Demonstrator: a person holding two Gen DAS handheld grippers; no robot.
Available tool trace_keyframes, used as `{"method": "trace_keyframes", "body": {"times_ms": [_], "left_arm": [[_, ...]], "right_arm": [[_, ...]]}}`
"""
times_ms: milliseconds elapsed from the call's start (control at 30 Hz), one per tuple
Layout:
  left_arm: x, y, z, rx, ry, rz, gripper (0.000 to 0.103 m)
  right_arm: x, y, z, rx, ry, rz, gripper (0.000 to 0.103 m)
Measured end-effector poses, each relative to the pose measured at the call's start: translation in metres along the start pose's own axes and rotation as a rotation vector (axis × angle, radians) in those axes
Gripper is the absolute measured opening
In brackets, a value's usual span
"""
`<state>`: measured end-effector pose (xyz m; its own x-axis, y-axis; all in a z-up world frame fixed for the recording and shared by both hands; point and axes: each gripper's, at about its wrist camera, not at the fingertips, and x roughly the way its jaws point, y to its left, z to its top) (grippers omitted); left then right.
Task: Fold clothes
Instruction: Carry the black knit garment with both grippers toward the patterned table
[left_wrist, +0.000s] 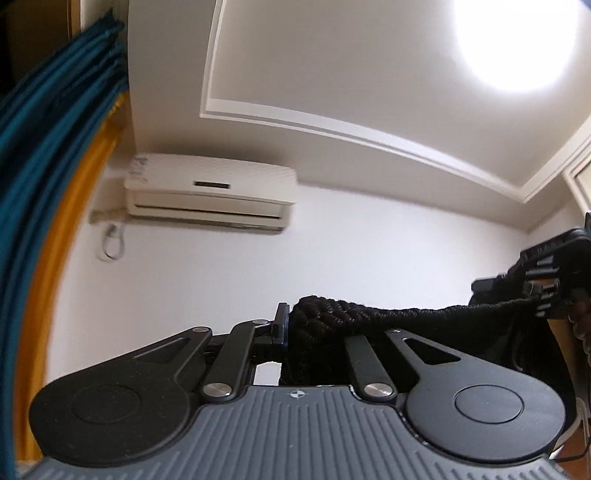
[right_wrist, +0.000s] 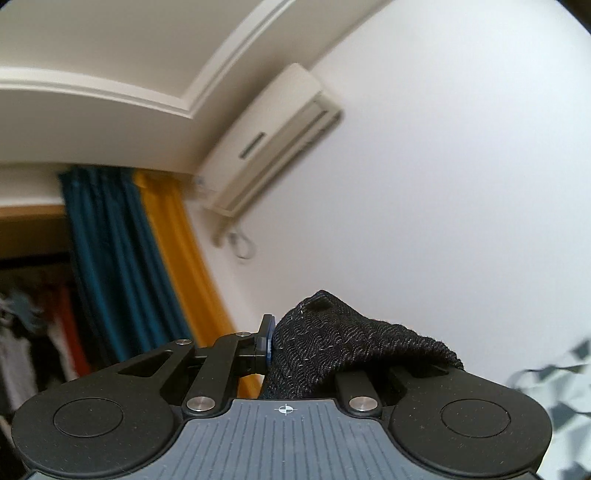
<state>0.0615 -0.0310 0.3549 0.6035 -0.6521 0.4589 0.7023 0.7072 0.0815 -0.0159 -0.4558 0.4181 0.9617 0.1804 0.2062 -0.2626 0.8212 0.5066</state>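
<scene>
Both cameras tilt up toward the ceiling and wall. In the left wrist view the left gripper (left_wrist: 295, 332) is clamped on a black knit garment (left_wrist: 332, 317), bunched between the fingers at about 6 o'clock of the frame; the knit's edge stretches taut toward 3 o'clock, where the right gripper (left_wrist: 543, 288) pinches its other end. The cloth covers the left gripper's right finger, so only the left finger (left_wrist: 281, 325) shows.

In the right wrist view the right gripper (right_wrist: 280, 350) is closed on the same garment (right_wrist: 332, 347), which heaps over the fingers at 6 o'clock and hides the right one; the left pad, with a blue face, presses against the knit.

Around them: an air conditioner (left_wrist: 210, 188) on the white wall at 10 o'clock in the left view, with a looped cord (left_wrist: 110, 243) below its left end. A small label at its left corner is too blurred to read. Teal curtains (left_wrist: 44, 147) and a yellow curtain (left_wrist: 74, 229) run along the 9 o'clock edge. A ceiling lamp (left_wrist: 517, 40) glares at 1 o'clock. In the right view hanging clothes (right_wrist: 37, 332) show dimly at 8 o'clock, and a patterned grey cloth (right_wrist: 554, 384) lies blurred at 4 o'clock
</scene>
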Motion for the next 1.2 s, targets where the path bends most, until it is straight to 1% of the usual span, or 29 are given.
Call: {"method": "trace_keyframes", "body": {"times_ms": [100,233,300,367,500,567,667,800,933,1033,1100,1200], "left_arm": [[0.013,-0.028,-0.001,-0.001,-0.018,-0.035,0.007],[0.03,-0.065,-0.001,-0.003,-0.041,-0.083,0.007],[0.038,-0.084,-0.002,-0.004,-0.053,-0.106,0.007],[0.048,-0.105,-0.003,-0.008,-0.065,-0.127,0.007],[0.074,-0.165,-0.011,-0.028,-0.09,-0.156,0.008],[0.091,-0.196,-0.018,-0.031,-0.082,-0.165,0.008],[0.118,-0.236,-0.031,-0.039,-0.05,-0.164,0.008],[0.147,-0.272,-0.046,-0.05,0.008,-0.148,0.008],[0.169,-0.282,-0.06,-0.085,0.042,-0.128,0.008],[0.189,-0.28,-0.072,-0.117,0.048,-0.112,0.008],[0.2,-0.274,-0.078,-0.123,0.036,-0.095,0.008],[0.223,-0.25,-0.081,-0.139,0.01,-0.059,0.008]], "right_arm": [[-0.03,0.001,0.003,-0.014,0.014,-0.093,0.009],[-0.07,-0.013,0.015,-0.052,-0.023,-0.166,0.009],[-0.09,-0.024,0.021,-0.076,-0.04,-0.187,0.009],[-0.116,-0.04,0.029,-0.086,-0.051,-0.201,0.009],[-0.159,-0.077,0.058,-0.112,-0.031,-0.231,0.009],[-0.179,-0.097,0.072,-0.15,-0.011,-0.245,0.009],[-0.202,-0.131,0.091,-0.205,0.001,-0.265,0.008],[-0.212,-0.174,0.114,-0.226,0.011,-0.264,0.008],[-0.212,-0.2,0.129,-0.244,0.01,-0.25,0.008],[-0.204,-0.209,0.14,-0.257,0.023,-0.248,0.009],[-0.185,-0.206,0.15,-0.287,0.032,-0.251,0.009],[-0.153,-0.196,0.162,-0.363,0.043,-0.253,0.008]]}}
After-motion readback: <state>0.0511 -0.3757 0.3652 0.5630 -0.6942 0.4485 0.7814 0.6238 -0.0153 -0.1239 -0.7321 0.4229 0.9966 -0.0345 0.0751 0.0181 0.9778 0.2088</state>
